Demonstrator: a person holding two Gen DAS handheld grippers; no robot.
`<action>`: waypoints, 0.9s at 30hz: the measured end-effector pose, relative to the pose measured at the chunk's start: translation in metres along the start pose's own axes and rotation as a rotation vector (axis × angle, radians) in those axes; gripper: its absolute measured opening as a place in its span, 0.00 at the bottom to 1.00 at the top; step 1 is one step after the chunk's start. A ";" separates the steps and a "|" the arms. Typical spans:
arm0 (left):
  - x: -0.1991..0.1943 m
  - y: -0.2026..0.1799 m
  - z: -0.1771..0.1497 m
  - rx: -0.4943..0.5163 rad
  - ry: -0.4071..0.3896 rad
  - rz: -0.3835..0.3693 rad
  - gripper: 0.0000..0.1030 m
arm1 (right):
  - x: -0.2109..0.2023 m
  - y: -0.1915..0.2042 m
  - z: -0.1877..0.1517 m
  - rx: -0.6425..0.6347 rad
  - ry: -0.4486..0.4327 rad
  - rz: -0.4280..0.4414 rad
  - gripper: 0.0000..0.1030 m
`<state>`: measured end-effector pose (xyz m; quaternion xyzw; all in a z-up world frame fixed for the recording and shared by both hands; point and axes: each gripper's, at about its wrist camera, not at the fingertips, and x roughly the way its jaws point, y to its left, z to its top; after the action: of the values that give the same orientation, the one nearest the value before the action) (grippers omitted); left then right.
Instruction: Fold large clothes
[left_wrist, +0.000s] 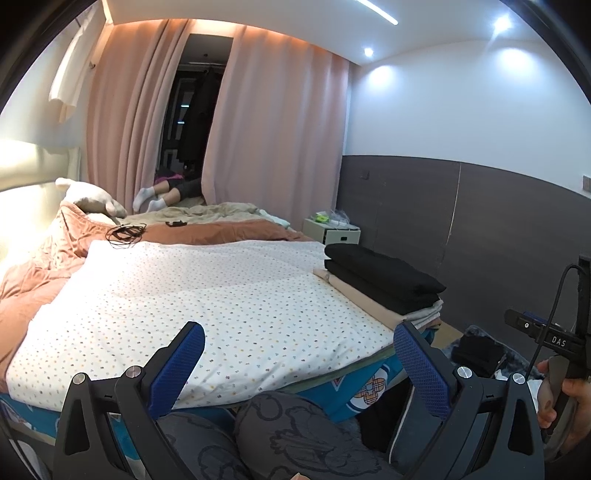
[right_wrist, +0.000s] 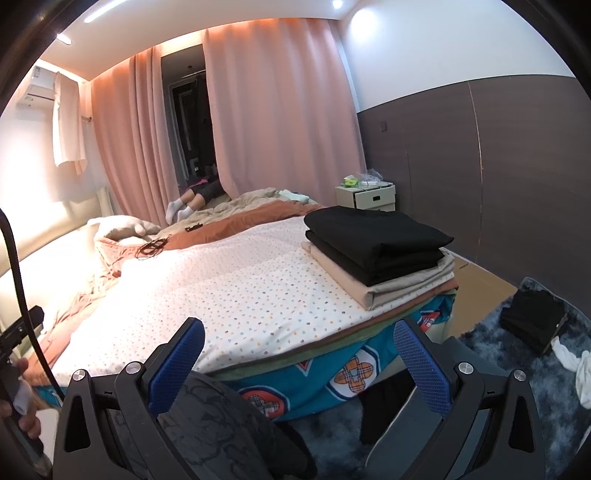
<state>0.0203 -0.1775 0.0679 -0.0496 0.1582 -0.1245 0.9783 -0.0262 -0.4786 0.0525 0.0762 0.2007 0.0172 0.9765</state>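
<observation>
A stack of folded clothes, black pieces (left_wrist: 384, 275) (right_wrist: 373, 236) on beige ones (right_wrist: 384, 286), lies at the right corner of the bed. The bed's dotted white sheet (left_wrist: 207, 295) (right_wrist: 229, 291) is spread flat in front of both grippers. My left gripper (left_wrist: 299, 352) is open and empty, held above the bed's near edge. My right gripper (right_wrist: 299, 352) is open and empty, also over the near edge. Dark clothes (right_wrist: 532, 321) and a white garment (right_wrist: 580, 365) lie on the blue rug at the right. The right gripper's body shows in the left wrist view (left_wrist: 554, 339).
An orange duvet (left_wrist: 44, 266) and pillows (left_wrist: 92, 197) are bunched at the head of the bed. A cable (left_wrist: 123, 232) lies on the duvet. A person's legs in white socks (left_wrist: 155, 197) rest at the far side. A white nightstand (right_wrist: 369, 197) stands by the dark wall.
</observation>
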 end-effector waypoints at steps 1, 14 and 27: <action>0.000 0.000 0.000 0.001 0.001 0.000 1.00 | 0.001 -0.001 0.000 0.002 0.002 -0.001 1.00; -0.004 0.002 -0.001 -0.003 0.008 0.021 1.00 | 0.004 -0.005 0.001 0.005 0.006 -0.001 1.00; -0.008 0.000 -0.002 -0.002 0.006 0.023 1.00 | 0.004 -0.005 0.000 0.000 0.006 -0.001 1.00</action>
<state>0.0128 -0.1752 0.0684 -0.0486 0.1618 -0.1133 0.9791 -0.0226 -0.4835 0.0505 0.0762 0.2038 0.0170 0.9759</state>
